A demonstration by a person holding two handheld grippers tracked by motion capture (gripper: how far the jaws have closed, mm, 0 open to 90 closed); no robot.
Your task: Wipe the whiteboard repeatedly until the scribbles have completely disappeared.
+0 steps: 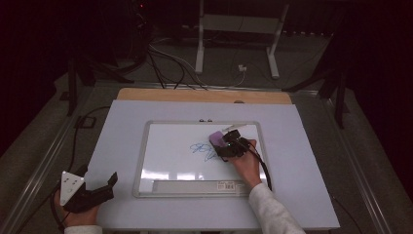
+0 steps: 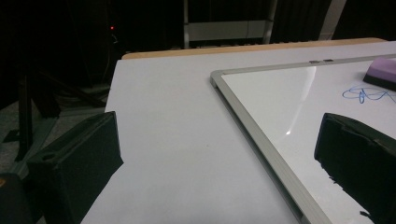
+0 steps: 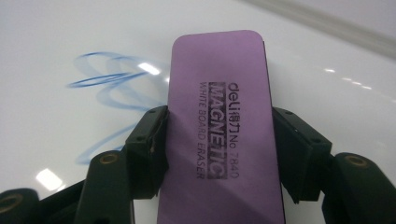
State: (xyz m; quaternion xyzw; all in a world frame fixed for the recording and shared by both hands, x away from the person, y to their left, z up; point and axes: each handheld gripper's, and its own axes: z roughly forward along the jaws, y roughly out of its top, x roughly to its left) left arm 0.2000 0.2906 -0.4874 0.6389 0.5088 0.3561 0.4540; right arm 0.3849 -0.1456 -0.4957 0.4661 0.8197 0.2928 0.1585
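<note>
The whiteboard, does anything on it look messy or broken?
Nothing looks broken. The whiteboard lies flat and straight on the table. Its one mess is a blue scribble, and the right gripper holds a purple eraser beside it.

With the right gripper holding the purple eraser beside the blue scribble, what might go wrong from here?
The right gripper clamps the purple magnetic whiteboard eraser at its long sides, so it may tilt and wipe unevenly. The silver-framed whiteboard lies loose on the table while the open left gripper rests apart, so it could slide. Part of the blue scribble may remain.
</note>
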